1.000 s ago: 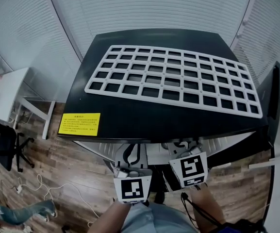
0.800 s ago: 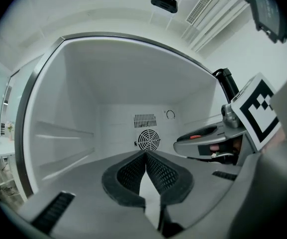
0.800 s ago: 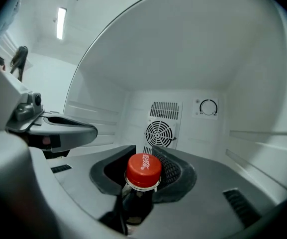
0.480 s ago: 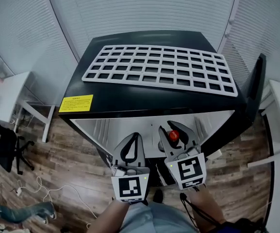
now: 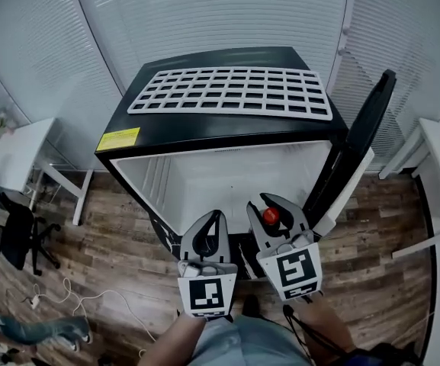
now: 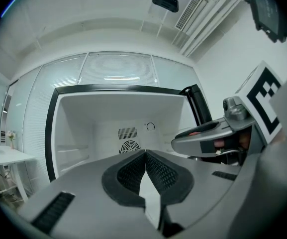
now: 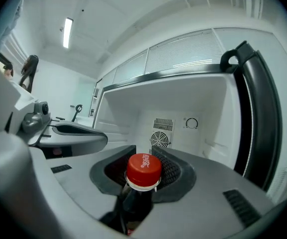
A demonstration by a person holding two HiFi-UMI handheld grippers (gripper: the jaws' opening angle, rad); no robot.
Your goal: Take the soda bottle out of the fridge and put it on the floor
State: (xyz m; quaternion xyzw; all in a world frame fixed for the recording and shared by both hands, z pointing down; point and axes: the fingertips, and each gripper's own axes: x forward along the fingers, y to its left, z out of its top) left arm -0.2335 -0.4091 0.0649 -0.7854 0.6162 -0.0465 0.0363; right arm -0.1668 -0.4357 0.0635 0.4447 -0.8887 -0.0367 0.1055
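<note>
Risk 1: right claw (image 5: 274,203) grips the soda bottle (image 7: 143,169) at the neck only, jaws part-open w/ pads pressing just under the cap (image 5: 271,215); the body hangs unsupported below, so a jolt or slack grip could let it swing or slide out. Risk 2: fridge door (image 5: 357,139) stands open at 2 o'clock of that claw; a wide swing could strike it. Risk 3: if set on the floor (image 5: 113,239) tilted, the bottle prob. topples. Left claw (image 6: 145,154) is closed tight, nothing in it, at 9 o'clock of the right. Bottle location: at 6 o'clock of the fridge (image 5: 227,133) opening, at its mouth; clear of the sill not confirmed. Appearance: red screw cap w/ white script, pale collar ring, dark contents in neck; body hidden under the claw
</note>
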